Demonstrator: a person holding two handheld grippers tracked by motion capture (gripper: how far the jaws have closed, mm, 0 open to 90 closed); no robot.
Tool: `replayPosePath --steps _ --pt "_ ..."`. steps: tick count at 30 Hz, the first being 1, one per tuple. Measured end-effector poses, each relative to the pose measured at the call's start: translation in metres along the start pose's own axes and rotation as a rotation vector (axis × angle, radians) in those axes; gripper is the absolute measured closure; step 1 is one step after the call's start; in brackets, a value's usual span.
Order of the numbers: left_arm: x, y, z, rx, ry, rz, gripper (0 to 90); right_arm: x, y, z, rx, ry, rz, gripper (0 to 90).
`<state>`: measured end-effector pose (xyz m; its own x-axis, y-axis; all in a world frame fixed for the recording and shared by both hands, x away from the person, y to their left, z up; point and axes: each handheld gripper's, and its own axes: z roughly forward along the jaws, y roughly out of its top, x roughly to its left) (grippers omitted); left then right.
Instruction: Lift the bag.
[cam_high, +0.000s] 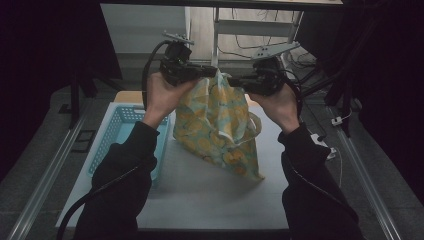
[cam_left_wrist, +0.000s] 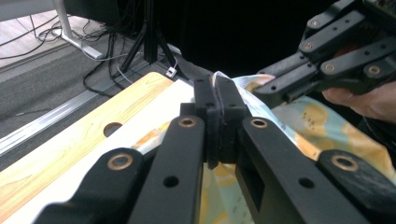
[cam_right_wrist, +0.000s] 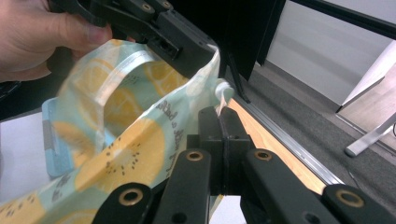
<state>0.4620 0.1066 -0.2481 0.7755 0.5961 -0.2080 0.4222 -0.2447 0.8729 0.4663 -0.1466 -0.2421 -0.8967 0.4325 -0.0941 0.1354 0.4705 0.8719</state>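
A fabric tote bag (cam_high: 220, 125) printed with yellow lemons on pale blue hangs above the white table top (cam_high: 210, 195), its lower corner resting on the surface. My left gripper (cam_high: 214, 71) is shut on the bag's top rim from the left. My right gripper (cam_high: 234, 80) is shut on the same rim from the right, close beside it. In the left gripper view the shut jaws (cam_left_wrist: 216, 86) pinch the bag's edge (cam_left_wrist: 322, 121), with the other gripper (cam_left_wrist: 327, 60) just beyond. In the right gripper view the shut jaws (cam_right_wrist: 219, 114) hold the rim, and the bag (cam_right_wrist: 130, 154) with its handle strap (cam_right_wrist: 116, 74) sags to the left.
A light blue plastic basket (cam_high: 117, 132) stands at the left of the table, partly under the left forearm. The table's wooden far edge (cam_left_wrist: 93, 135) has a round hole in it. Metal rails (cam_high: 45, 175) run along both sides, with cables and stands on the floor beyond.
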Motion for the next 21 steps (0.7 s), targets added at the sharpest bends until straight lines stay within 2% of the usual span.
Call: replayPosePath --steps 9,21 --pt "0.004 -0.009 0.012 0.031 0.03 0.025 89.3 -0.005 -0.014 0.01 0.025 -0.008 0.018 90.0" --pt "0.013 -0.028 0.038 0.078 0.027 0.015 89.0 -0.015 -0.037 0.029 0.048 -0.008 0.062 89.8"
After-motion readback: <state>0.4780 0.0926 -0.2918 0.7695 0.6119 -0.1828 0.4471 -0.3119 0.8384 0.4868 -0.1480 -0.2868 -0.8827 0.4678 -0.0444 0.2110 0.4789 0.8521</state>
